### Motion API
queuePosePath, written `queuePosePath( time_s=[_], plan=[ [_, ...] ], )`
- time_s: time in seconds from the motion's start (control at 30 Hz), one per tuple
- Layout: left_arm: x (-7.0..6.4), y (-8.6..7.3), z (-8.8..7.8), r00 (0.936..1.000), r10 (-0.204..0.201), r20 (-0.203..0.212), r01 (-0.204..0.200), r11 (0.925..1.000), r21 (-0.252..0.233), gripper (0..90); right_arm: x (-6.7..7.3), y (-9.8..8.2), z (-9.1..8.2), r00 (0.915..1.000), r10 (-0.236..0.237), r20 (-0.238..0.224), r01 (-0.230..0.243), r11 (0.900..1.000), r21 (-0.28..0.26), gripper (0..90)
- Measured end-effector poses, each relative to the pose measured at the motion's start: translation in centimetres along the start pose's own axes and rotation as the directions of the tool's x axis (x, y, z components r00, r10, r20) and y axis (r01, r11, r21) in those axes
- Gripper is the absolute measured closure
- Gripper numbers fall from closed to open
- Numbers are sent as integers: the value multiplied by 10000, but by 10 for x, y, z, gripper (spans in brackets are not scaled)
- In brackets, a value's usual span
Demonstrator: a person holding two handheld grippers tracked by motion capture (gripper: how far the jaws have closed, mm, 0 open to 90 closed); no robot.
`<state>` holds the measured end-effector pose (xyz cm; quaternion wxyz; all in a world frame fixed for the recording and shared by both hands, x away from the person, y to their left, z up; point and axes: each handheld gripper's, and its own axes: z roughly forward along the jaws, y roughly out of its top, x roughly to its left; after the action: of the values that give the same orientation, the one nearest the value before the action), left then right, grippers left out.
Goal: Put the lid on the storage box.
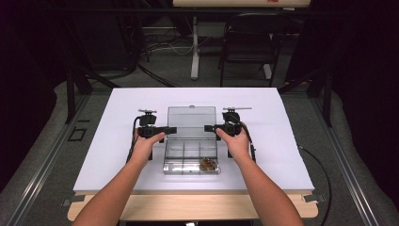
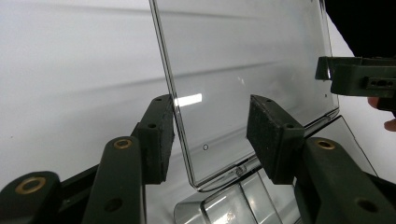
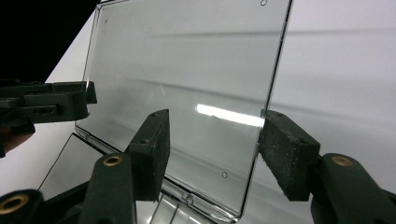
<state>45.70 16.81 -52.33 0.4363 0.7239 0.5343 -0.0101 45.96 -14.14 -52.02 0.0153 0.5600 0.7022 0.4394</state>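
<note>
At frame centre, the left gripper [image 1: 170, 129] and right gripper [image 1: 210, 127] are straddling the clear box lid's [image 1: 191, 120] side edges, jaws wide, unclamped; it looks light, stiff, slippery.

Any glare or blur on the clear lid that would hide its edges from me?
Left gripper view: a bright glare streak on the lid near its left edge, which stays sharp. Right gripper view: a similar streak near the right edge, also readable. High view: soft and dark beyond the table.
</note>
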Motion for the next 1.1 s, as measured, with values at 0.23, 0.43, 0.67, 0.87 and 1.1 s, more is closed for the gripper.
queuePosePath(
  time_s=[0.23, 0.43, 0.67, 0.87, 1.1],
  plan=[
    [-2, 1, -4, 9999, 103, 12, -103, 9999, -73, 531, 4, 0, -5, 9999, -100, 53, 100, 9999, -113, 452],
    [-5, 2, -7, 9998, 182, 0, -182, 9998, -44, 535, 7, 0, -7, 9994, -302, 157, 304, 9994, -149, 459],
    [-6, 2, -10, 9998, 216, -5, -216, 9997, -76, 539, 9, 1, -10, 9990, -405, 166, 408, 9991, -143, 459],
    [-8, 2, -12, 9996, 280, -12, -280, 9996, -83, 541, 11, 1, -12, 9991, -411, 144, 413, 9990, -169, 459],
    [-10, 1, -15, 9991, 413, -1, -413, 9991, -114, 548, 13, 1, -15, 9984, -554, 90, 556, 9983, -172, 459]
  ],
)
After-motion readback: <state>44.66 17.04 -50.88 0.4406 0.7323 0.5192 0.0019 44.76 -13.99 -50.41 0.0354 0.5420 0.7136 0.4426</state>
